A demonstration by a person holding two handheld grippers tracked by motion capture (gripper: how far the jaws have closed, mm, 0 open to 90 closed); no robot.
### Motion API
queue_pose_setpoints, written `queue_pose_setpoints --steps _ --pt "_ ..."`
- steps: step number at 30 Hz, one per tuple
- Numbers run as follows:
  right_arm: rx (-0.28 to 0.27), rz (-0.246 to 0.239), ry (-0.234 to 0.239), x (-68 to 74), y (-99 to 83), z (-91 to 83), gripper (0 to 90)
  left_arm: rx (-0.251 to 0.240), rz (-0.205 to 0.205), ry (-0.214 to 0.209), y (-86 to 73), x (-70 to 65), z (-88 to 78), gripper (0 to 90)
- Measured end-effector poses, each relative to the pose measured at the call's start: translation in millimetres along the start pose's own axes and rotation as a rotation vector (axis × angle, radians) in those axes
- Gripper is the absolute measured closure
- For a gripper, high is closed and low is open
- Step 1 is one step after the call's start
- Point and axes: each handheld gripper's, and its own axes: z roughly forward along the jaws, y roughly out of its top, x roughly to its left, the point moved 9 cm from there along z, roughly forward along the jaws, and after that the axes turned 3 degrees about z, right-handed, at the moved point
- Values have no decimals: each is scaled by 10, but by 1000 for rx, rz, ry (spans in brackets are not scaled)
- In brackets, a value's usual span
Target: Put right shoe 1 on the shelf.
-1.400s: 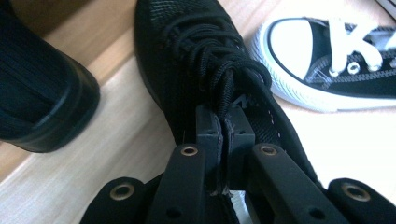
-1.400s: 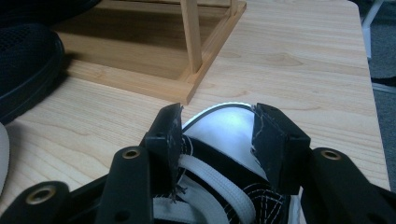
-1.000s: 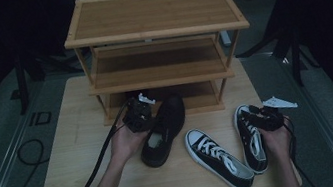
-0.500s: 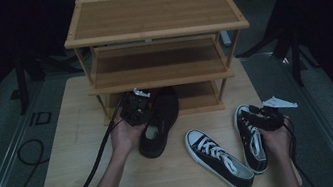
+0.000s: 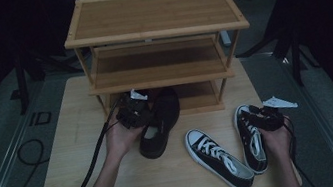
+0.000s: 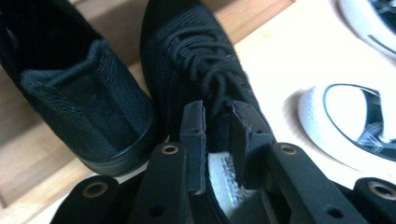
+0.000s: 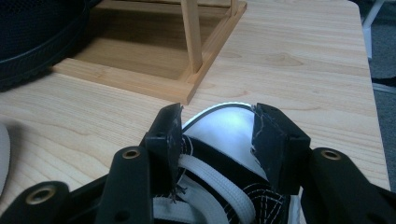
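Left gripper point(image 6: 215, 122): jaws have just been opening, now standing apart over the heel collar of the black shoe point(image 6: 201, 60), with the pale insole showing between them; pads no longer look to be pressing, so it reads as a release. That shoe's toe is pointing at 12 o'clock toward the rack's bottom tier, heel at 6 toward the person, so it looks staged for sliding in. Its mate, the second black shoe point(image 6: 70, 93), is sitting at 9–10 o'clock of the jaws, already on the bottom shelf board.

In the high view the left gripper point(image 5: 133, 113) is hovering at 11 o'clock of the black shoe point(image 5: 159, 122), just in front of the wooden rack point(image 5: 155, 32).

Right gripper point(image 7: 217, 135): jaws are straddling the toe end of the right-hand sneaker point(image 7: 224, 140), white toe cap between the pads. Contact is looking firm on the left pad, but I cannot tell whether the far pad is pressing. In the high view the right gripper point(image 5: 266, 119) is sitting at 2 o'clock of that sneaker point(image 5: 250, 138); the other sneaker point(image 5: 218, 158) is lying beside it at 8 o'clock, angled, apart from it.

Clearance: a rack post and the base frame corner are standing at 11–12 o'clock of the right jaws, near. Bare table point(image 5: 85, 136) is opening at 3 o'clock up to the right edge. The middle shelf overhang is limiting lift for the black shoe going in.
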Motion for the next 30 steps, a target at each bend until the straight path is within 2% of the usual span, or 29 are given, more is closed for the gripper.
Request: queue_pose_setpoints --steps 3,6,9,12,18,22,25,28,29,30 --pt "1 -1 -1 0 -1 0 525 2 46 22 -31 -16 -100 799" --pt "1 -3 -3 0 0 -1 525 -8 78 63 -76 -6 -189 899" --pt "1 -2 -2 0 0 -1 525 11 96 84 -154 -14 -228 900" --pt "2 -2 -1 0 0 -1 525 25 98 86 -238 -16 -227 900" --pt "3 -2 -1 0 0 -1 525 46 59 73 -453 -8 -133 900" --pt "4 0 0 0 1 1 525 65 53 67 -613 -27 -66 900" --pt "5 -1 -1 -1 0 0 525 64 35 62 -675 -38 -39 900" --pt "4 -1 -1 -1 0 0 525 47 -19 31 -823 -38 14 900" --pt "4 -2 -1 -1 0 0 525 47 -52 13 -891 -27 30 900" --pt "4 -1 -1 -1 0 0 525 56 -61 21 -946 -12 46 900"
